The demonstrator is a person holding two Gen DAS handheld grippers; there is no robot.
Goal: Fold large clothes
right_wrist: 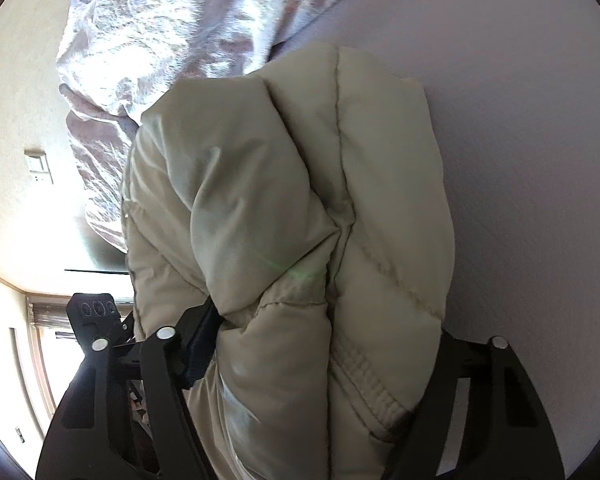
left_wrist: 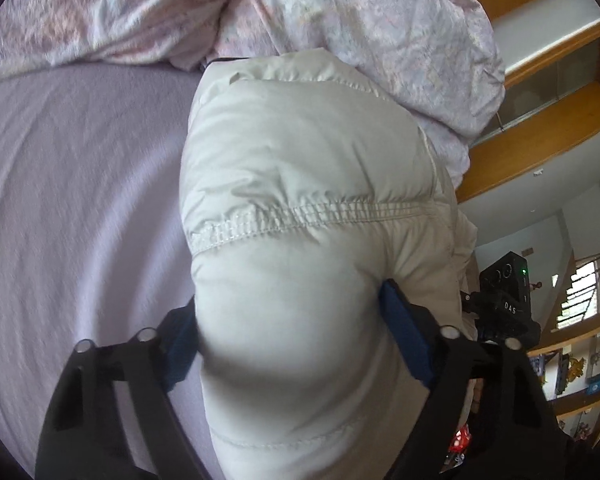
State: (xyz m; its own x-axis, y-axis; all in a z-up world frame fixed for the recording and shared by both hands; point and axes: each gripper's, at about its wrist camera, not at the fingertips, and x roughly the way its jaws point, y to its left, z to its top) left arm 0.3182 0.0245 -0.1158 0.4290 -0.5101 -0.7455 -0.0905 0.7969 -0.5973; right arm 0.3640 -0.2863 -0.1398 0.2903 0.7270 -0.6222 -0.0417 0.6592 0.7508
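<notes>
A cream puffy quilted jacket (left_wrist: 300, 184) is bunched and held above a lilac bed sheet (left_wrist: 68, 200). My left gripper (left_wrist: 292, 340) is shut on a thick fold of the jacket, which bulges between its blue pads (left_wrist: 404, 336). In the right wrist view the same jacket (right_wrist: 284, 208) fills the middle. My right gripper (right_wrist: 320, 364) is shut on another padded fold, near a stitched hem (right_wrist: 364, 376). Its right finger is mostly hidden behind the fabric. The other gripper shows at the edge of each view (left_wrist: 504, 296) (right_wrist: 94, 312).
A crumpled pink floral duvet (left_wrist: 340, 12) lies at the far side of the bed, behind the jacket, and shows in the right wrist view (right_wrist: 172, 28) too. Wooden shelves (left_wrist: 540, 132) and a window are at the right. A beige wall with a switch plate (right_wrist: 38, 166) is at the left.
</notes>
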